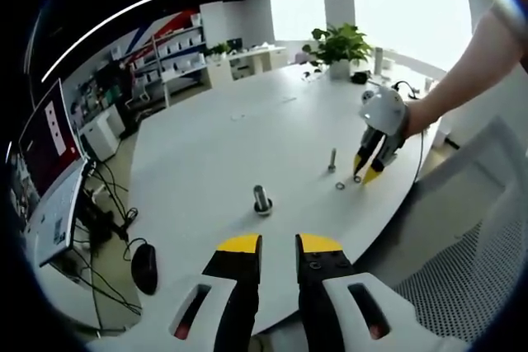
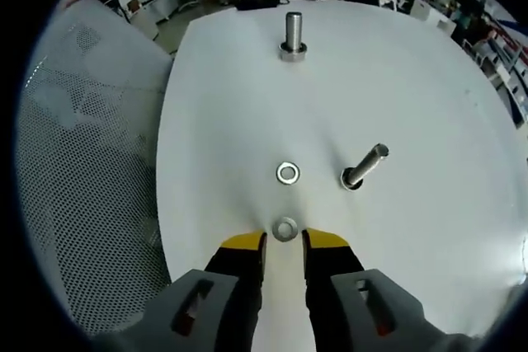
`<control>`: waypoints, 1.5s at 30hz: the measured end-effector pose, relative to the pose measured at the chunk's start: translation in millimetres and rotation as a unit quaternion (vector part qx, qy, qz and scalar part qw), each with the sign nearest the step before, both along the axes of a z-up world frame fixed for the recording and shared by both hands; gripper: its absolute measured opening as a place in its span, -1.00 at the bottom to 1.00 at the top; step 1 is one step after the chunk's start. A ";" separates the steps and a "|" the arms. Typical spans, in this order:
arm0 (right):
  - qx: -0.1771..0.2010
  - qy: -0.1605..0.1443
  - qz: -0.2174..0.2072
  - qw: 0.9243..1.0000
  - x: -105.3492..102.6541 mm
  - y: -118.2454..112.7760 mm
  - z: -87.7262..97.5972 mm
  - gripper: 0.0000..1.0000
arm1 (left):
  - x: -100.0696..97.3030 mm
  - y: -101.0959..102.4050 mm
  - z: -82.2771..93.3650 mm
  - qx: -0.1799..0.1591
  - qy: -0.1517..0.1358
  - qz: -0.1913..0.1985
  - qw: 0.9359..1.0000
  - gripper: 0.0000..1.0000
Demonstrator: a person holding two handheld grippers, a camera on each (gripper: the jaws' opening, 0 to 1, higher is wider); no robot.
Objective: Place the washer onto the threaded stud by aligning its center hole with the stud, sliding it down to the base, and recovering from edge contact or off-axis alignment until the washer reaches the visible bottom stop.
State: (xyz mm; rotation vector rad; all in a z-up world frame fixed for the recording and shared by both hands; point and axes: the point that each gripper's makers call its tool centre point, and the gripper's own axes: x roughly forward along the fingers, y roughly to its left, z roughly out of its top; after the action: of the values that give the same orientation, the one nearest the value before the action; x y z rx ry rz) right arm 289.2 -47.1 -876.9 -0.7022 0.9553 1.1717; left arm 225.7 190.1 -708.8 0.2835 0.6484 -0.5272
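On the white table [image 2: 429, 105], a flat steel washer [image 2: 285, 228] lies just ahead of the yellow tips of my right gripper [image 2: 285, 241], whose jaws stand slightly apart and hold nothing. A second washer [image 2: 287, 173] lies a little farther out. Beside it, a plain threaded stud [image 2: 363, 166] rises from the table. A thicker stud with a collar at its base [image 2: 293, 36] stands far across. In the left gripper view that collared stud [image 1: 262, 200] stands just ahead of my left gripper [image 1: 279, 245], which is narrowly open and empty. The right gripper [image 1: 367, 172] points down at the table beside a washer [image 1: 340, 185].
A white perforated chair back [image 2: 91, 162] sits close to the table edge on the right gripper's left, and the same chair [image 1: 462, 278] appears in the left gripper view. A monitor [image 1: 49, 133], cables and a mouse [image 1: 143, 268] lie beyond the table's left edge. A potted plant [image 1: 338, 43] stands at the far end.
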 end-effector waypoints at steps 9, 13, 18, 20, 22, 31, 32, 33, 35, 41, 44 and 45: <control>-0.052 0.003 0.023 0.998 0.7 5.4 -1.2 -0.64 | 0.2 -0.9 -0.5 0.003 0.000 -0.003 1.000 -0.72; -0.080 0.003 0.041 0.996 -1.0 8.8 -1.2 -0.66 | 0.3 -0.4 -0.5 0.004 -0.001 -0.003 1.000 -0.72; -0.118 -0.003 0.073 0.990 -1.9 10.6 -2.9 -0.70 | 1.3 1.2 0.1 0.003 -0.001 0.000 1.000 -0.72; -0.128 0.002 0.067 0.989 -1.2 11.5 -3.5 -0.70 | 1.3 1.3 0.0 0.003 -0.001 0.001 1.000 -0.72; -0.145 0.003 0.072 0.987 -0.8 11.3 -4.1 -0.70 | 1.6 1.9 0.4 0.004 -0.003 0.002 1.000 -0.72; -0.152 0.000 0.038 0.988 -1.4 9.1 -2.9 -0.71 | 1.2 0.5 -1.2 0.012 -0.001 -0.003 1.000 -0.72; -0.144 -0.001 0.040 0.989 -1.0 8.0 -2.9 -0.71 | 1.4 0.5 -0.7 0.010 -0.001 -0.002 1.000 -0.72; -0.139 -0.001 0.041 0.989 -0.9 7.7 -2.9 -0.71 | 2.0 1.4 -0.2 0.009 -0.002 0.000 1.000 -0.72; -0.128 -0.003 0.037 0.991 -1.2 7.8 -2.4 -0.71 | 2.9 2.3 0.8 0.006 -0.003 0.003 1.000 -0.72; -0.094 -0.010 0.014 0.995 -1.5 8.3 -1.7 -0.72 | 2.1 1.9 0.2 0.009 -0.004 0.001 1.000 -0.72; -0.078 -0.017 0.014 0.997 -1.7 8.6 -1.6 -0.72 | 2.2 1.2 0.4 0.009 -0.004 -0.001 1.000 -0.72; -0.073 -0.015 0.011 0.997 -2.0 8.6 -1.3 -0.72 | 2.2 1.2 0.5 0.010 -0.004 -0.001 1.000 -0.72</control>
State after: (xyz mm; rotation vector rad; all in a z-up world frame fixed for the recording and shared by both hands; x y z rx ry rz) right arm 287.2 -38.5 -878.2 -0.8472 1.0175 1.1140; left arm 227.9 191.3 -708.3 0.3045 0.6450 -0.5222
